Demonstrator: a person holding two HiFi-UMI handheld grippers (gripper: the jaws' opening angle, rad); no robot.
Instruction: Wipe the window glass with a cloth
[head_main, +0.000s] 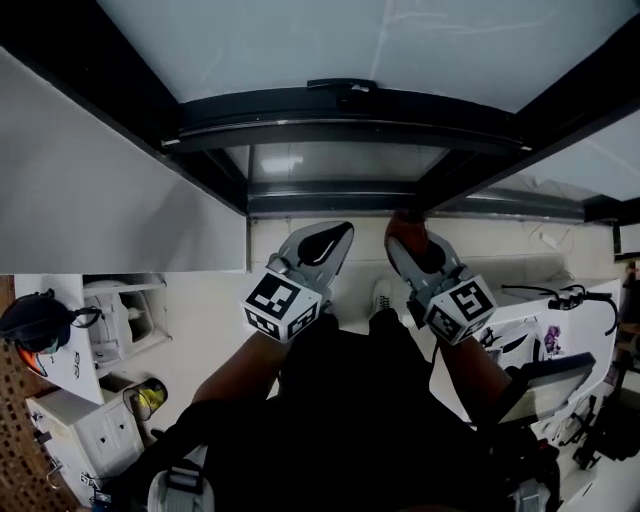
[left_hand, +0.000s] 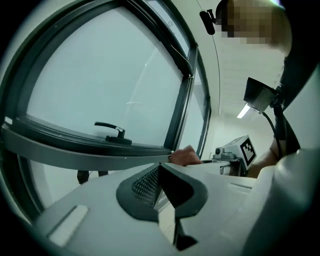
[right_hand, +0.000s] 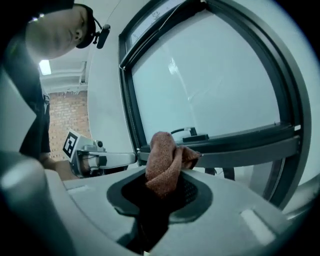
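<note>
The right gripper (head_main: 407, 240) (right_hand: 162, 176) is pinching a crumpled reddish-brown woven cloth (head_main: 404, 226) (right_hand: 163, 159) between its jaws. The bunch is sticking out past the tips, close to the dark grey window frame (head_main: 340, 112) (right_hand: 250, 145) ahead. The left gripper (head_main: 338, 238) (left_hand: 160, 167), just beside it, is holding its jaws pressed together at the tips, gripping nothing. The pale window glass (head_main: 330, 40) (left_hand: 95, 85) (right_hand: 220, 85) is spreading ahead of and above both grippers, and a black lever handle (head_main: 340, 86) (left_hand: 111, 131) (right_hand: 188, 133) is sitting at its lower rail.

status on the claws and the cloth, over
Right claw shut on crumpled reddish-brown woven cloth, low by the dark window frame, not on the pale window glass. Left claw shut, empty. Nothing in the way.
</note>
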